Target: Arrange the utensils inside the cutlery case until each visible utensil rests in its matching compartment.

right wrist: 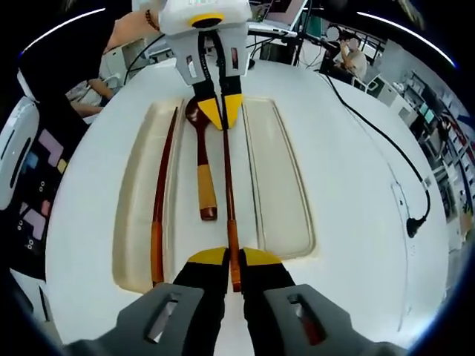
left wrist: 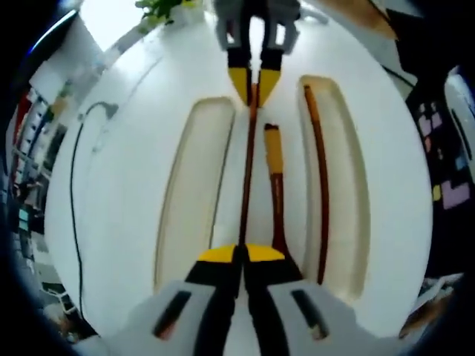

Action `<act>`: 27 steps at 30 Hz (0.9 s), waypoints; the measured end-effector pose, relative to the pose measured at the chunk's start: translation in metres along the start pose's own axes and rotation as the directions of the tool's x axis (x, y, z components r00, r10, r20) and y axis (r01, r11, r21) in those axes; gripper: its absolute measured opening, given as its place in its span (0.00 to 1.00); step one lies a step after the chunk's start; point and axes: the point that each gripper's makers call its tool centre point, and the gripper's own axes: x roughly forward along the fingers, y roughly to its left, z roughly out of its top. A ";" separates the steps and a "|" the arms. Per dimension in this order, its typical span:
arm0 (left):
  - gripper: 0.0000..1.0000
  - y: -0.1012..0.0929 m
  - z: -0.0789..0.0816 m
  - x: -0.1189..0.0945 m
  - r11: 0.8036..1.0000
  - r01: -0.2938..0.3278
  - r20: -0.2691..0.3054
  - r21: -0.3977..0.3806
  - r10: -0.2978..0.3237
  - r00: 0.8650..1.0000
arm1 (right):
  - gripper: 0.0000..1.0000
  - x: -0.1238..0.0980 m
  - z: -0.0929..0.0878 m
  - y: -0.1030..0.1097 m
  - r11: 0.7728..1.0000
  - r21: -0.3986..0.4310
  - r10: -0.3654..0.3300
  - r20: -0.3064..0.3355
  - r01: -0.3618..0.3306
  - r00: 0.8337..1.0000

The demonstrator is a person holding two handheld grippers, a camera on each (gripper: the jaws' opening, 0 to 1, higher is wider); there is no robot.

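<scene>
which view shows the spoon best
The right gripper view: the spoon lies whole between the two trays, bowl to handle tip, though the left tongs edge its bowl. In the left gripper view the spoon shows its handle, with the bowl end behind the left tongs.

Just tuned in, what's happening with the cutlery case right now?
Both grippers are clamped on one chopstick, the right gripper at one end and the left gripper at the other, holding it along the middle of the cutlery case. A second chopstick lies in one side compartment, the wooden spoon sits in the middle, and the other side compartment holds nothing.
</scene>
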 end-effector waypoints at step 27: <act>0.02 -0.060 0.018 -0.042 0.998 0.056 0.064 -0.008 -0.055 0.996 | 0.05 -0.034 0.008 0.049 1.000 -0.028 -0.008 0.071 0.010 0.997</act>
